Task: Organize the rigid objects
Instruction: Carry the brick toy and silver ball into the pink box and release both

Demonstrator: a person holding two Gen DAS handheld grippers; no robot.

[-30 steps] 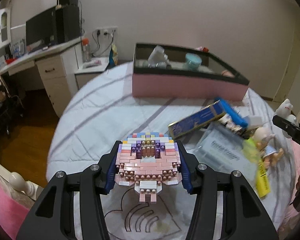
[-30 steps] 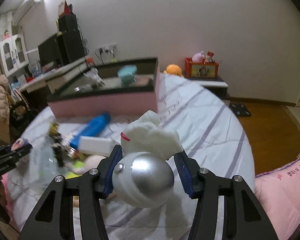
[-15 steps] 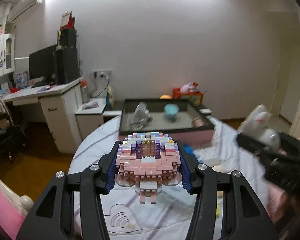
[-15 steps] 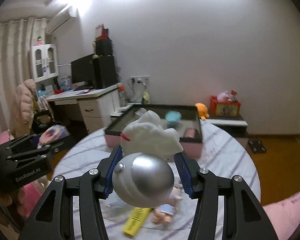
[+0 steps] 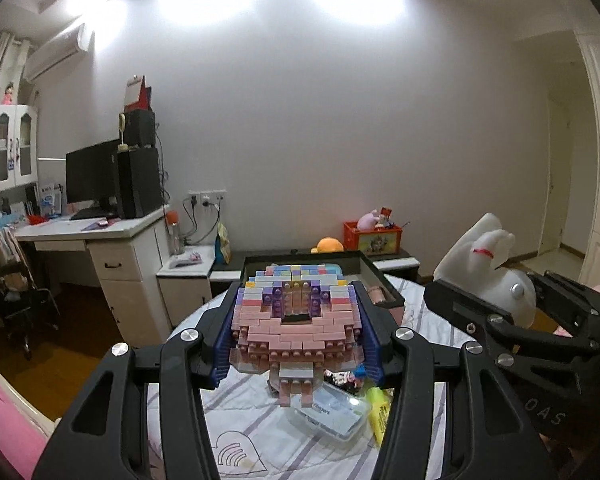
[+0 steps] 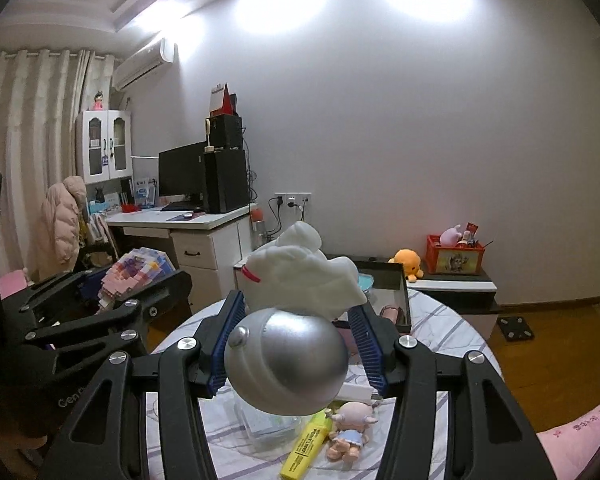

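My left gripper is shut on a pink and purple brick-built figure, held high above the round table. It also shows in the right wrist view. My right gripper is shut on a white rabbit lamp with a silver base, also raised; it shows in the left wrist view. The pink storage box with a black rim stands at the table's far side, with several items inside.
On the table lie a clear plastic case, a yellow highlighter, a small doll and a white box. A white desk with a monitor stands left; a low cabinet with toys stands behind.
Both grippers have risen and tilted up with their objects, so the views now take in the room and ceiling. The table and box have dropped lower in view.
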